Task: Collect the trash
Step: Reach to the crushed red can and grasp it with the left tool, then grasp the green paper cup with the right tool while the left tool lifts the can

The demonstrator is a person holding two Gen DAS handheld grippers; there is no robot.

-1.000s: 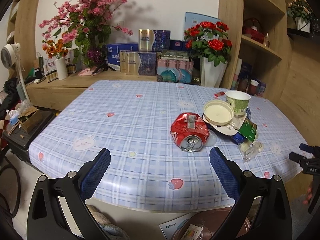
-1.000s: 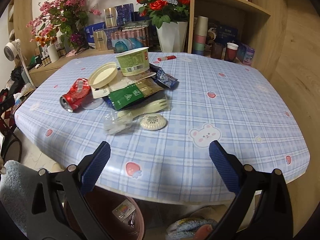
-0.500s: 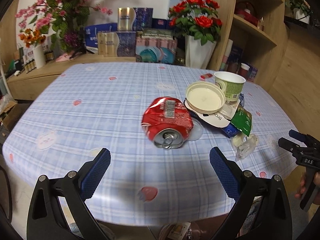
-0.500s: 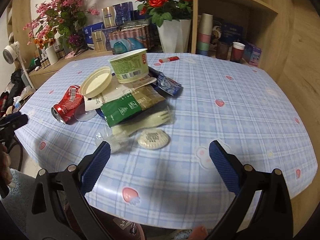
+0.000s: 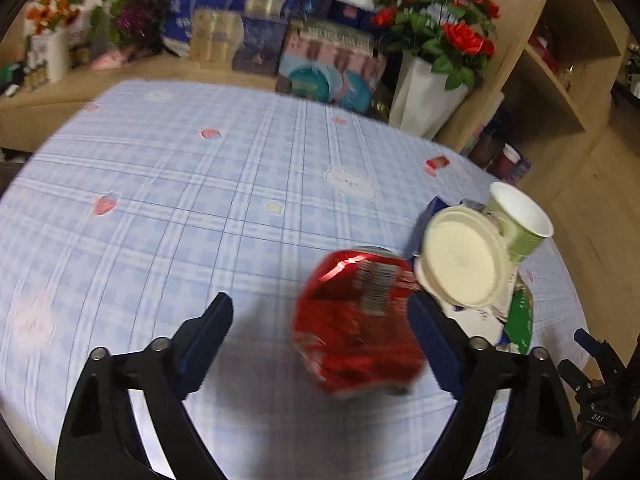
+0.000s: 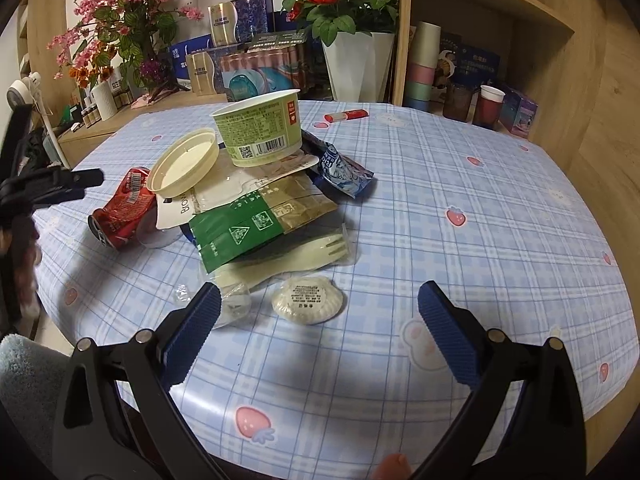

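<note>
On my left the tablecloth (image 5: 168, 200) is bare up to the far edge, so a gripper can pass there. To the right, the crushed red can (image 5: 356, 320) and the trash pile (image 6: 256, 200) block the way. Bare cloth lies right of the pile.

L tool (image 5: 320, 344) jaws just been closing, still apart; R tool (image 6: 320, 332) jaws wide.

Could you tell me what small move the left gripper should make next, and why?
Probably shift slightly right and finish closing on the can. The left gripper has just been closing, but the can sits off-centre against the right finger, with a clear gap to the left finger.
</note>
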